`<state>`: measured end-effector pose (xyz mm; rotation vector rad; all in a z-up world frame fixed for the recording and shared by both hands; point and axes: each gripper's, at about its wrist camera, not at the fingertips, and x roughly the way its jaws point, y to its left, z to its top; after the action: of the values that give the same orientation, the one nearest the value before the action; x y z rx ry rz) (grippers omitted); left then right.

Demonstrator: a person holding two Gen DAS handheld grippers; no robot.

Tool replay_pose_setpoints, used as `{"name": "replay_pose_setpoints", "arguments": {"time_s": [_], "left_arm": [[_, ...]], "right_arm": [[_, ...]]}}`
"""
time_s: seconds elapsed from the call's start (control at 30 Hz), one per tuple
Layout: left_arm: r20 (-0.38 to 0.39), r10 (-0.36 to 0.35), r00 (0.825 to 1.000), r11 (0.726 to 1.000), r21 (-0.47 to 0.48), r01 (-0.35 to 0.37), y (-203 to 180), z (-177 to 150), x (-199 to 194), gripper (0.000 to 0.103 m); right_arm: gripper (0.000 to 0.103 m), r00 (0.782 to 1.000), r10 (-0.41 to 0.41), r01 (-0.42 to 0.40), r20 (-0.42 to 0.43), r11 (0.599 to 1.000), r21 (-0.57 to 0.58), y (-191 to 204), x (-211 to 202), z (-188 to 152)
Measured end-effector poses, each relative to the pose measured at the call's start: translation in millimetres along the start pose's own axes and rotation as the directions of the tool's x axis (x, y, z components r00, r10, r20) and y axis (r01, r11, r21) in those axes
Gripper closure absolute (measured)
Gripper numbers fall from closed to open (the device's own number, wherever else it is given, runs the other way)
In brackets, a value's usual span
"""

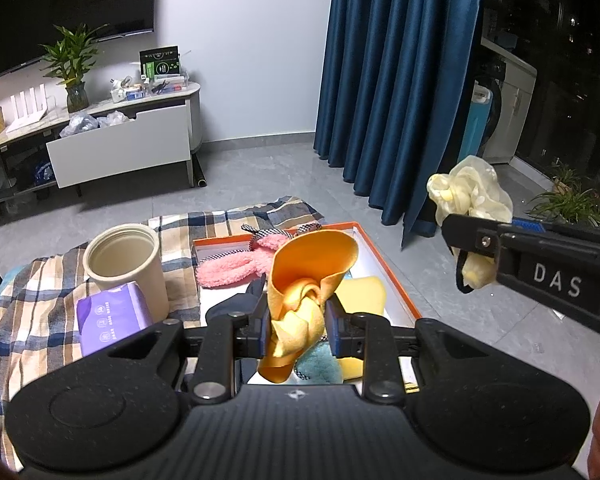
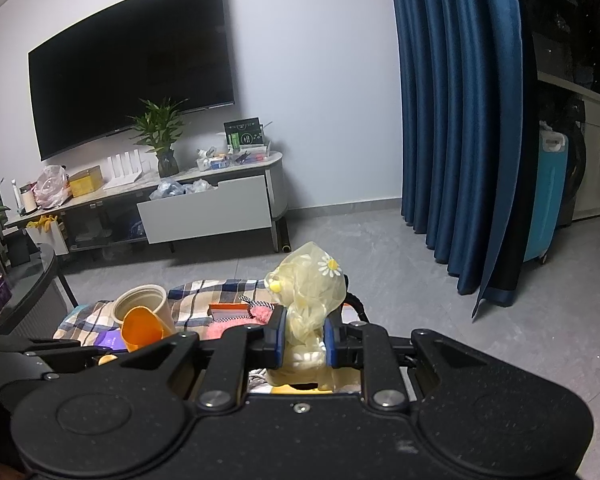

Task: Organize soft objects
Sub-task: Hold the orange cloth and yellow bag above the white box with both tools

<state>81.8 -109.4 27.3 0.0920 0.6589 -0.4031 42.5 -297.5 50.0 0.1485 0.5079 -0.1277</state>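
While a cream cylindrical container (image 1: 126,266) stands at left centre on the plaid cloth (image 1: 36,300), the left gripper (image 1: 296,322) clamps an orange folded cloth (image 1: 306,280) above the orange-rimmed tray (image 1: 384,268); at right, the right gripper (image 2: 304,340) clamps a pale yellow sheer scrunchie (image 2: 308,296).

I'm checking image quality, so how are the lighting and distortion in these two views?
Left wrist view: strong fisheye bend, dark vignetted corners, indoor light, orange cloth sharp in the left gripper. Right wrist view: same curvature bowing the curtain, sheer yellow scrunchie well lit in the right gripper.
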Motion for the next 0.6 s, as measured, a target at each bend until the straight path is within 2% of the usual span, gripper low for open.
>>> {"name": "replay_pose_setpoints", "arguments": {"time_s": [0.6], "left_arm": [[-0.025, 0.000, 1.000, 1.000, 0.003, 0.000, -2.1, 3.1, 13.8, 0.075]], "right_arm": [[0.079, 1.000, -0.004, 0.004, -0.027, 1.000, -0.009, -5.1, 17.9, 2.0]]}}
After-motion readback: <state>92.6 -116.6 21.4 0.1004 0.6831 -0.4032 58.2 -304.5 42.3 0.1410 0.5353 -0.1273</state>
